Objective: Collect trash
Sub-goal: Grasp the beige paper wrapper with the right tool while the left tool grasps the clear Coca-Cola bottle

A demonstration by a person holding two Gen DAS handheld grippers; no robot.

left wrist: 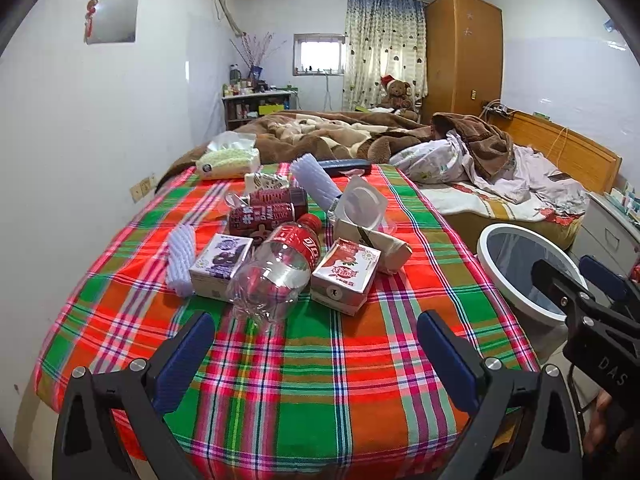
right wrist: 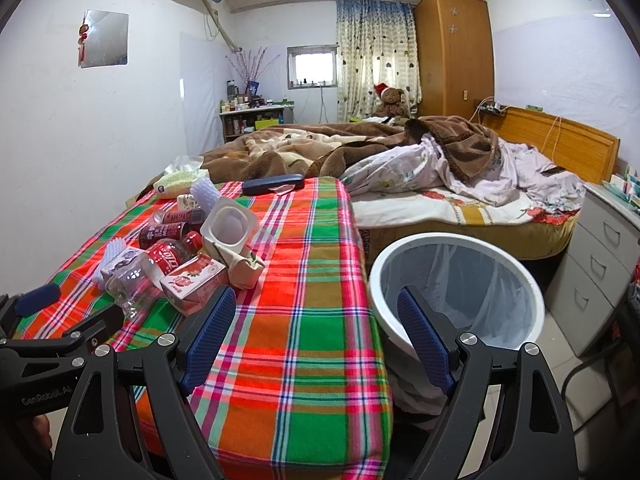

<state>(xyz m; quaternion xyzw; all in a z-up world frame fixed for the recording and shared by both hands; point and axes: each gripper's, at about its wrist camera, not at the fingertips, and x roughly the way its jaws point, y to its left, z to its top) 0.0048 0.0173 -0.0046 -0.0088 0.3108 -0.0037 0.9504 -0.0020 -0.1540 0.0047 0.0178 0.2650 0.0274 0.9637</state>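
Observation:
Trash lies in a heap on the plaid-covered table [left wrist: 320, 360]: a clear cola bottle [left wrist: 280, 264] on its side, a red juice carton [left wrist: 346, 274], a purple carton [left wrist: 220, 262], two dark red bottles [left wrist: 268, 208], a clear plastic tub [left wrist: 362, 202] and a crumpled paper bag [left wrist: 390, 246]. My left gripper [left wrist: 316, 346] is open and empty, just short of the cola bottle. My right gripper [right wrist: 316, 334] is open and empty over the table's right edge, beside the white bin [right wrist: 456, 284] with a clear liner. The red carton [right wrist: 196, 284] lies next to its left finger.
A tissue pack [left wrist: 228, 160], a dark case [left wrist: 346, 166] and white foam sleeves [left wrist: 182, 260] also lie on the table. An unmade bed [right wrist: 440, 184] stands behind, white drawers [right wrist: 600, 264] at right, a wall at left.

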